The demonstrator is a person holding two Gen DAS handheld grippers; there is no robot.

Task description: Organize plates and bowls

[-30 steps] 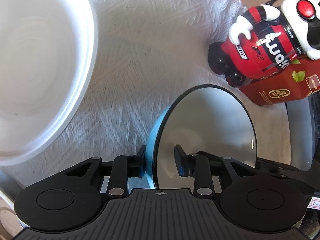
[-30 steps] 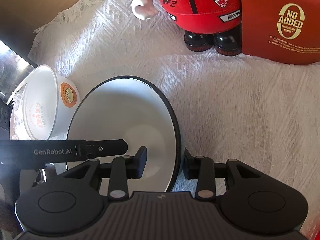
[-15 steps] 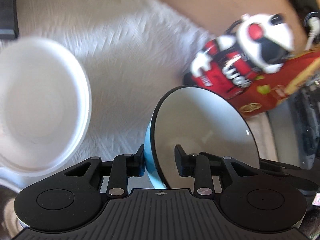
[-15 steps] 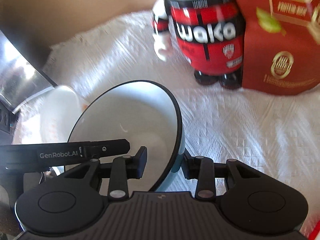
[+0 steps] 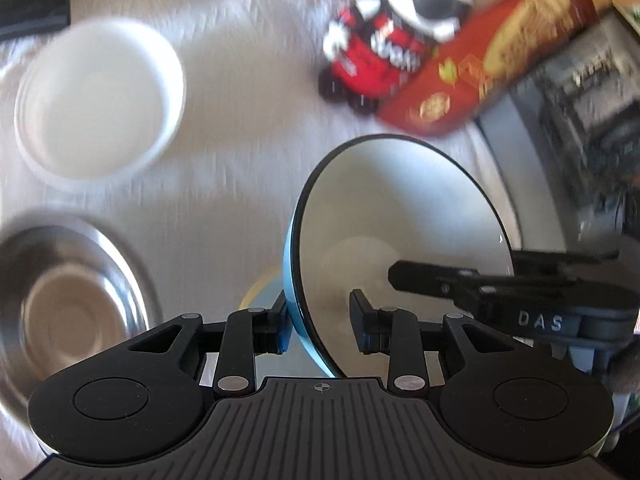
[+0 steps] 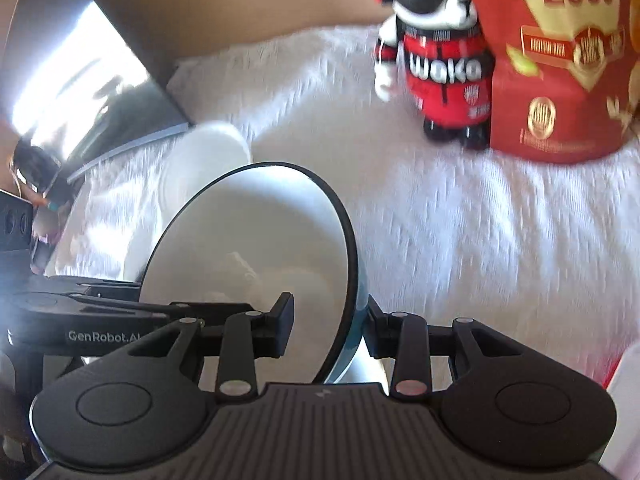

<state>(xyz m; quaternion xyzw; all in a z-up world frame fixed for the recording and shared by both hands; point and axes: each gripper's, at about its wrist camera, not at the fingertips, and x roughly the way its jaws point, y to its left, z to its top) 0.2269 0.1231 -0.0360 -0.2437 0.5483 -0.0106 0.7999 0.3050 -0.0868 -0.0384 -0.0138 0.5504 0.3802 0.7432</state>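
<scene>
A blue bowl with a white inside and dark rim (image 5: 404, 224) is held by both grippers, lifted above the white cloth. My left gripper (image 5: 320, 326) is shut on its left rim. My right gripper (image 6: 330, 326) is shut on the opposite rim of the same bowl (image 6: 248, 248); it also shows in the left wrist view at the right (image 5: 480, 288). A white bowl (image 5: 96, 100) sits on the cloth at the far left, and shows in the right wrist view (image 6: 200, 168). A steel bowl (image 5: 64, 300) lies at the near left.
A red, black and white toy figure (image 5: 392, 48) stands at the back beside a red egg carton box (image 5: 492, 64); both show in the right wrist view (image 6: 440, 68) (image 6: 560, 60). A white textured cloth (image 5: 240, 152) covers the table. A dark laptop-like edge (image 6: 80, 80) lies far left.
Both grippers have risen and pulled back with the blue bowl. More of the table shows now: the steel bowl has come into the left view and the white bowl looks smaller.
</scene>
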